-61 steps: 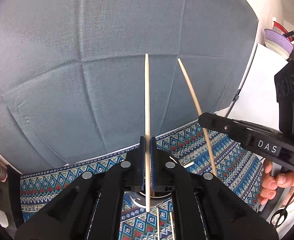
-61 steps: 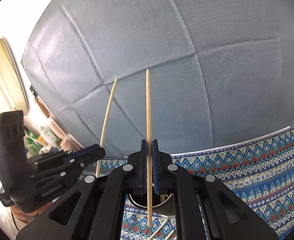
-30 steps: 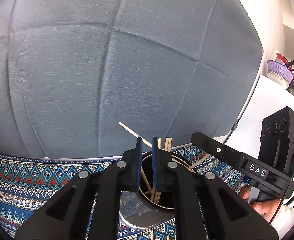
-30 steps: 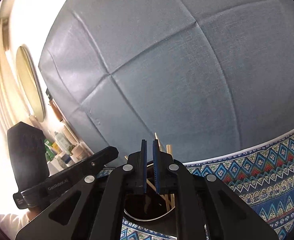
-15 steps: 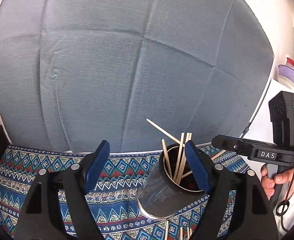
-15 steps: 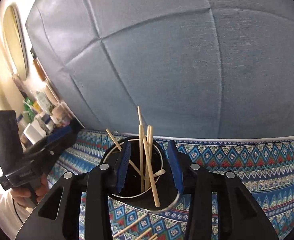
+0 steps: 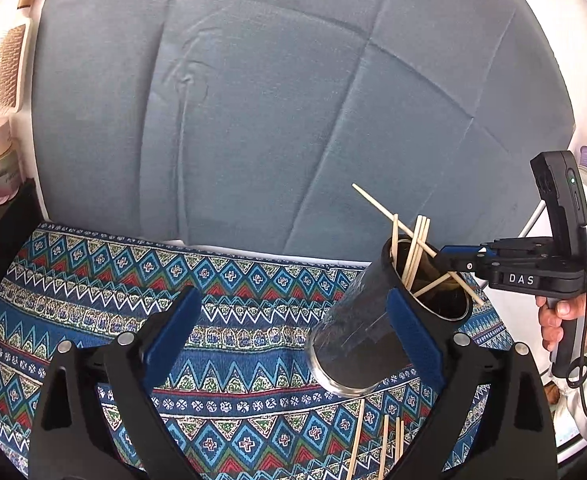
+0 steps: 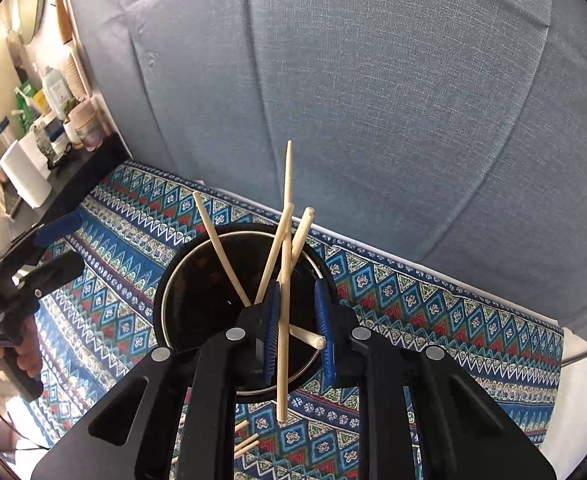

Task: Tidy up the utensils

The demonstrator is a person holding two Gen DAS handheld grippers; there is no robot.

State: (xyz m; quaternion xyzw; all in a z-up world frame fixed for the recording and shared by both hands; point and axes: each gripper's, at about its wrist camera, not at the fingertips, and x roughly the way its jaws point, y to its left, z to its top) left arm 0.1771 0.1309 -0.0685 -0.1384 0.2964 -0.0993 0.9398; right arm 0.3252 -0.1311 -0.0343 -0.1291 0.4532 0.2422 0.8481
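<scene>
Now your left gripper [image 7: 291, 334] stood with its jaws spread wide, having just been opening, and nothing sat between the blue pads [image 7: 171, 330]. The right-hand pad lay in front of the side of the tin cup [image 7: 363, 338]; whether it touched the wall you could not tell from that view. That cup, dark inside with a shiny clear-wrapped outer wall, stood on the patterned cloth [image 7: 133, 280] towards the right of your left camera's view, with a bunch of chopsticks [image 7: 415, 250] sticking out of its mouth at mixed angles.

Your right gripper [image 8: 297, 330] hung over the cup's mouth [image 8: 197, 280], pointing steeply down into it. Its jaws were narrow and had just been closing, yet a gap still showed between the pads. One long chopstick [image 8: 283, 320] ran up through that gap, lying against the left pad, its lower end showing below the cup's rim over the cloth. A second stick's blunt end [image 8: 313, 340] reached the right pad. Whether the pads pressed on either stick you could not tell.

More loose chopsticks [image 7: 381, 440] lay on the cloth just in front of the cup.

For writing, the side of your right gripper read "DAS" [image 7: 521, 279] in the left camera's view
</scene>
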